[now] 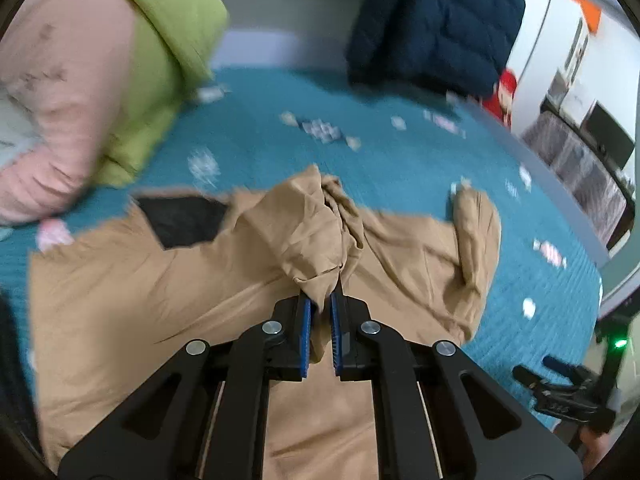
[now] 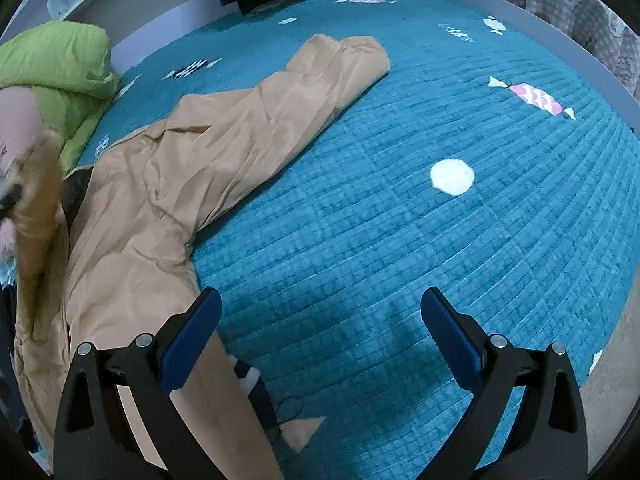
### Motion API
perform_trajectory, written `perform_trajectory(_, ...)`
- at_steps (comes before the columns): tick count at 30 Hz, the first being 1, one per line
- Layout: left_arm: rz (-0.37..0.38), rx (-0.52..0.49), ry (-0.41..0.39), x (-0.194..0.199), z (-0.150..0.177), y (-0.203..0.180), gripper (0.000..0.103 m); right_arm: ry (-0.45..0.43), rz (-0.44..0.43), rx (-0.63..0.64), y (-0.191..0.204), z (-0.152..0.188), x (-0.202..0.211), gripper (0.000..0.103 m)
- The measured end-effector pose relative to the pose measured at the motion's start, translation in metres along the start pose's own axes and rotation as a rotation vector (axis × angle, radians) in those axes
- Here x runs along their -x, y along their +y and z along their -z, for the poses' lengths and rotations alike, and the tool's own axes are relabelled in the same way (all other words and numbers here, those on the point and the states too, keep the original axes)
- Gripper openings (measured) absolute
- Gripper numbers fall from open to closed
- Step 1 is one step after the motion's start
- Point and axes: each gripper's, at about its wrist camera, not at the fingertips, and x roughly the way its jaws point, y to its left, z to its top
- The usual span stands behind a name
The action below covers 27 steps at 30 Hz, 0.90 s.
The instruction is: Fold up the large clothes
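A tan coat point(image 1: 208, 280) is spread on the teal bed point(image 2: 400, 240). A bunched sleeve point(image 1: 316, 232) is pinched by the left gripper point(image 1: 321, 320). The right gripper point(image 2: 320, 344) is held spread, empty, just right of the coat's hem; the other sleeve point(image 2: 304, 92) stretches away beyond it.

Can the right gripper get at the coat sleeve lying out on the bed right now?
Probably yes. The right gripper is open and empty over bare blanket, and nothing lies between it and the sleeve, which rests flat and uncovered.
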Motion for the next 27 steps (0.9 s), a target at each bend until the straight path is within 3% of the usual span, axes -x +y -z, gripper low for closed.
perform_trajectory(4,-0.022,0.025,0.186,-0.064,0.031,0.000,0.016,-0.018,0.021,-0.023,-0.011,-0.008,0.000,0.096)
perform_trajectory(6,-0.002,0.047,0.223,-0.070,0.042,0.002,0.039,-0.030,0.018,-0.044,-0.017,-0.019,0.000,0.096)
perform_trajectory(8,0.015,0.048,0.183,-0.061,0.048,-0.001,0.076,-0.054,0.007,-0.072,-0.021,-0.040,-0.001,0.096)
perform_trajectory(9,0.010,0.038,0.166,-0.055,0.048,-0.004,0.081,-0.066,0.000,-0.085,-0.023,-0.050,-0.002,0.096)
perform_trajectory(12,0.082,0.019,0.154,-0.037,0.045,-0.010,0.082,-0.101,-0.011,-0.120,-0.022,-0.097,-0.010,0.096)
perform_trajectory(15,0.051,0.029,0.112,-0.011,0.039,0.002,0.084,-0.091,-0.007,-0.108,-0.007,-0.149,-0.029,0.096)
perform_trajectory(18,-0.140,0.084,0.067,0.011,0.038,0.029,0.085,-0.030,0.026,-0.114,0.010,-0.194,-0.062,0.096)
perform_trajectory(19,-0.242,0.110,0.061,0.017,0.039,0.045,0.086,-0.005,0.023,-0.128,0.014,-0.203,-0.072,0.096)
perform_trajectory(21,-0.366,0.149,0.086,0.019,0.044,0.069,0.089,0.049,0.017,-0.162,0.018,-0.215,-0.096,0.096)
perform_trajectory(24,-0.449,0.192,0.150,0.014,0.056,0.102,0.089,0.115,0.125,-0.130,0.027,-0.219,-0.127,0.096)
perform_trajectory(27,-0.453,0.200,0.206,0.004,0.067,0.119,0.088,0.159,0.172,-0.093,0.024,-0.217,-0.150,0.096)
